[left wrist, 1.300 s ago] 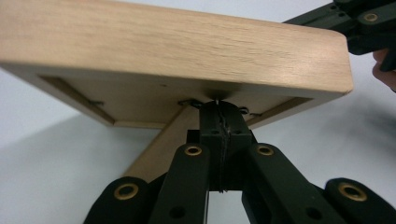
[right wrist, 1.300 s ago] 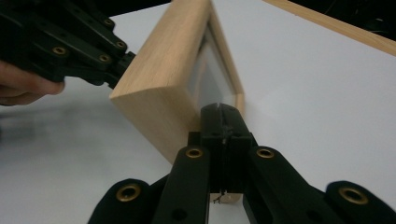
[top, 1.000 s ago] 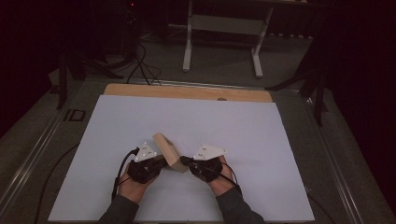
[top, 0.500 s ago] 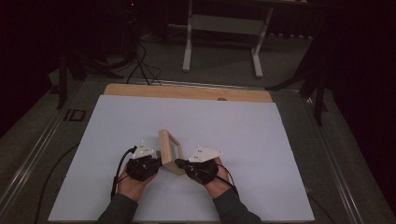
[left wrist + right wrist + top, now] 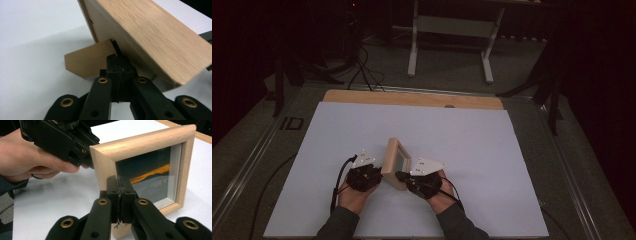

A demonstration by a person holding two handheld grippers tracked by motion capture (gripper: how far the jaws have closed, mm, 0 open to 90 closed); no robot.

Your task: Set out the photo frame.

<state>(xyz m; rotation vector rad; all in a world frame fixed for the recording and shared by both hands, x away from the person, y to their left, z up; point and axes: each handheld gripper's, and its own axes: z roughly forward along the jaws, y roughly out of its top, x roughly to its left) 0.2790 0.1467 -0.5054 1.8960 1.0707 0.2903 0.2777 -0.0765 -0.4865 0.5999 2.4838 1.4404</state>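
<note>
A light wooden picture frame (image 5: 396, 162) stands upright on the white table (image 5: 472, 145), its glass front facing right. My left gripper (image 5: 379, 176) is behind it. In the left gripper view its jaws (image 5: 117, 57) look pressed together at the frame's back (image 5: 150, 37), where the fold-out stand (image 5: 87, 61) meets it. My right gripper (image 5: 400, 176) is at the front. Its jaws (image 5: 119, 180) are together against the frame's near upright (image 5: 105, 170). Both pairs of jaws have just eased apart very slightly, and I see nothing between them. The left gripper (image 5: 62, 137) and its hand also show behind the frame.
A bare wooden strip (image 5: 412, 99) runs along the table's far edge. Beyond it are a white stand's legs (image 5: 449, 45) and cables on the dark floor (image 5: 362, 70). White surface lies all round the frame.
The frame has gone from leaning back to standing upright between the two grippers. The right gripper has closed in on the frame's front.
</note>
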